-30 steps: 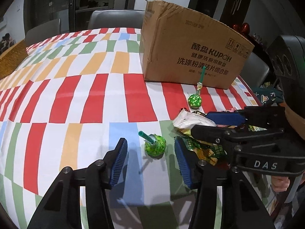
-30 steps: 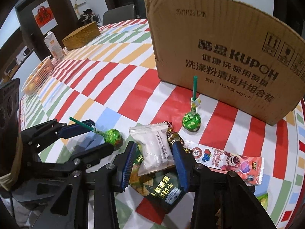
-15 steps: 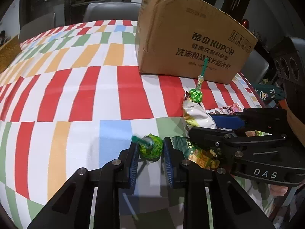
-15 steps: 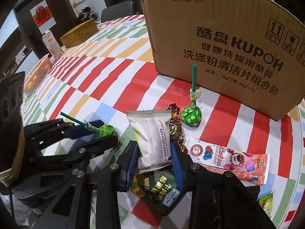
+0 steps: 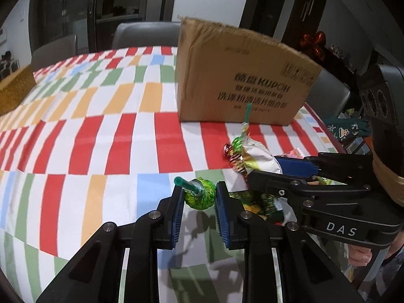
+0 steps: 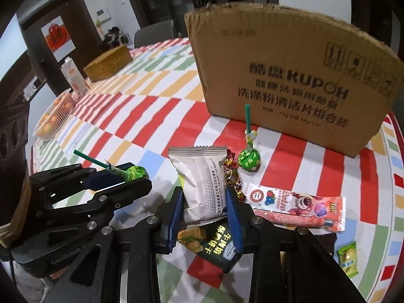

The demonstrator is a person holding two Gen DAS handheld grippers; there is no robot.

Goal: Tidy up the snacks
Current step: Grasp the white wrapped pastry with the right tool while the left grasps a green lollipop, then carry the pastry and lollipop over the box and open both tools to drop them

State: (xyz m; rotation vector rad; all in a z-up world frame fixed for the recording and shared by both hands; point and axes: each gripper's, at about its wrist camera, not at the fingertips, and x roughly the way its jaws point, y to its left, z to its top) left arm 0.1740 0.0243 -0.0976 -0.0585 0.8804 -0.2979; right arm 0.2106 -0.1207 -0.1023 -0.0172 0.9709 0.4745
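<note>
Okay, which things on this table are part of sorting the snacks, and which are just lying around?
Part of the job:
- green lollipop in the left gripper
- white snack packet in the right gripper
- second green lollipop
- pink candy strip
- dark green biscuit pack
- cardboard box

Lying about:
- wicker box
- carton
- orange basket

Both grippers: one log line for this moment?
left gripper: shut on lollipop | right gripper: shut on white packet | box: behind
</note>
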